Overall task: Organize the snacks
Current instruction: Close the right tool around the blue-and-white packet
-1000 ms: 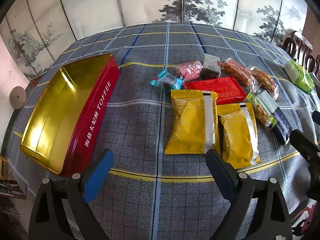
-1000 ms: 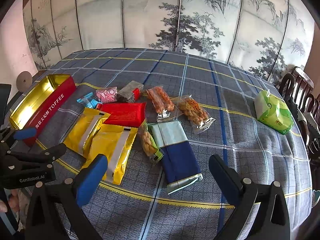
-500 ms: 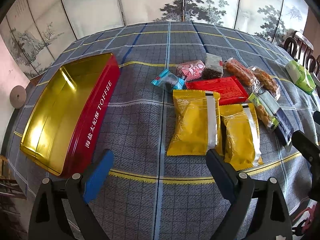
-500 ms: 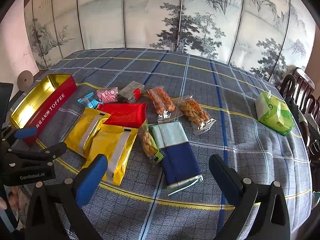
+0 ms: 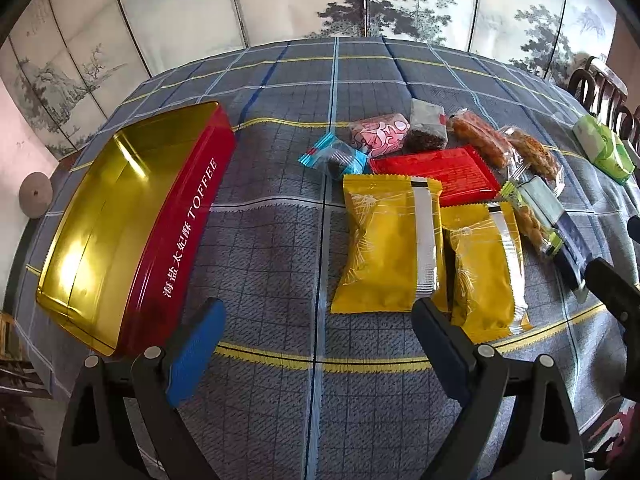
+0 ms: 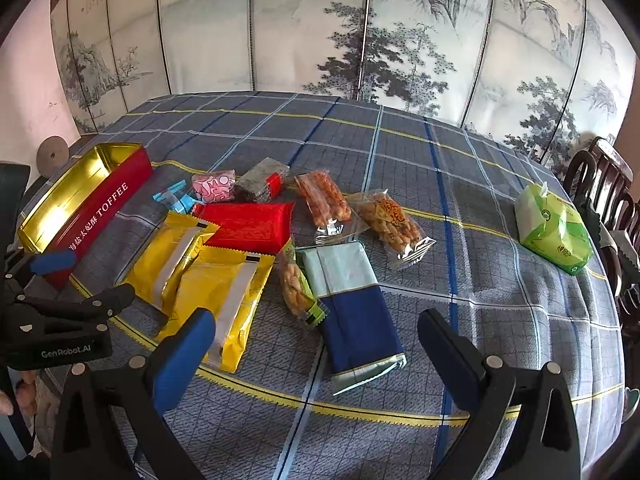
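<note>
A red toffee tin (image 5: 132, 224) with a gold inside lies open and empty at the left; it also shows in the right wrist view (image 6: 86, 204). Several snack packets lie mid-table: two yellow packets (image 5: 390, 244) (image 5: 486, 266), a red packet (image 5: 434, 174), a pink one (image 5: 378, 134), a blue candy (image 5: 334, 158), a dark packet (image 5: 427, 126), and a blue-and-pale packet (image 6: 352, 300). My left gripper (image 5: 316, 318) is open and empty, just short of the yellow packets. My right gripper (image 6: 316, 330) is open and empty over the blue-and-pale packet.
Clear bags of fried twists (image 6: 324, 198) (image 6: 390, 220) (image 6: 294, 284) lie among the packets. A green tissue pack (image 6: 554, 230) sits at the far right. Dark wooden chairs (image 6: 600, 172) stand at the right table edge. A painted folding screen (image 6: 360, 32) stands behind the table.
Both grippers stay open and nearly still. The left wrist view has drifted slightly, so the snacks sit a little further right and lower.
</note>
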`<action>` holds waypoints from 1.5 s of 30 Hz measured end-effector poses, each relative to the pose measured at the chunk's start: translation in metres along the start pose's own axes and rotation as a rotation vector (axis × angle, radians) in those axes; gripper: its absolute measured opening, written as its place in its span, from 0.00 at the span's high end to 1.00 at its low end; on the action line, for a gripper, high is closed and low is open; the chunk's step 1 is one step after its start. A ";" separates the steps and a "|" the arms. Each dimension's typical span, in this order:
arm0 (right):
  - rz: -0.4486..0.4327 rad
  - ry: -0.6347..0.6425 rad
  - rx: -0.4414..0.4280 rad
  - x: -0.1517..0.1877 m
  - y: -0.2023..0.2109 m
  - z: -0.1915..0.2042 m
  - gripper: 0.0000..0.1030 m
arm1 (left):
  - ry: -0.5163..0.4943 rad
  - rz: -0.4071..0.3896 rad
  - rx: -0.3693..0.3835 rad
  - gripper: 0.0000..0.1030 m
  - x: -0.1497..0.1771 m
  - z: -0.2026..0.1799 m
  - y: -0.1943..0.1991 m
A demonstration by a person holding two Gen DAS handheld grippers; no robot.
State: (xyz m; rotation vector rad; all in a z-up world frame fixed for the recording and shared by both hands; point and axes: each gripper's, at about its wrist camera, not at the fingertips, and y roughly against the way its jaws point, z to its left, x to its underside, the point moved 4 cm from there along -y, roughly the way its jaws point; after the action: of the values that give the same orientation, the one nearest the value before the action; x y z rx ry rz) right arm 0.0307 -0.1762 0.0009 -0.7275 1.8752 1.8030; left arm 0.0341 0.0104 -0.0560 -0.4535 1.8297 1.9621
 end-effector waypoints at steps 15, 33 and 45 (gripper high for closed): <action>0.032 0.047 -0.011 0.004 -0.019 -0.017 0.08 | 0.013 0.001 -0.005 0.10 -0.005 0.019 -0.011; 0.131 0.095 -0.062 0.016 -0.055 -0.040 0.29 | -0.008 -0.001 0.008 0.12 -0.015 0.012 -0.024; 0.136 0.098 -0.116 0.006 -0.077 -0.029 0.47 | -0.002 -0.018 0.028 0.12 -0.024 0.010 -0.019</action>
State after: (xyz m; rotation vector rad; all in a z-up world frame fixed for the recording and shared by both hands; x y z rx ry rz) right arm 0.0768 -0.2064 -0.0605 -0.7579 1.9374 2.0092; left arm 0.0648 0.0193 -0.0598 -0.4572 1.8426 1.9224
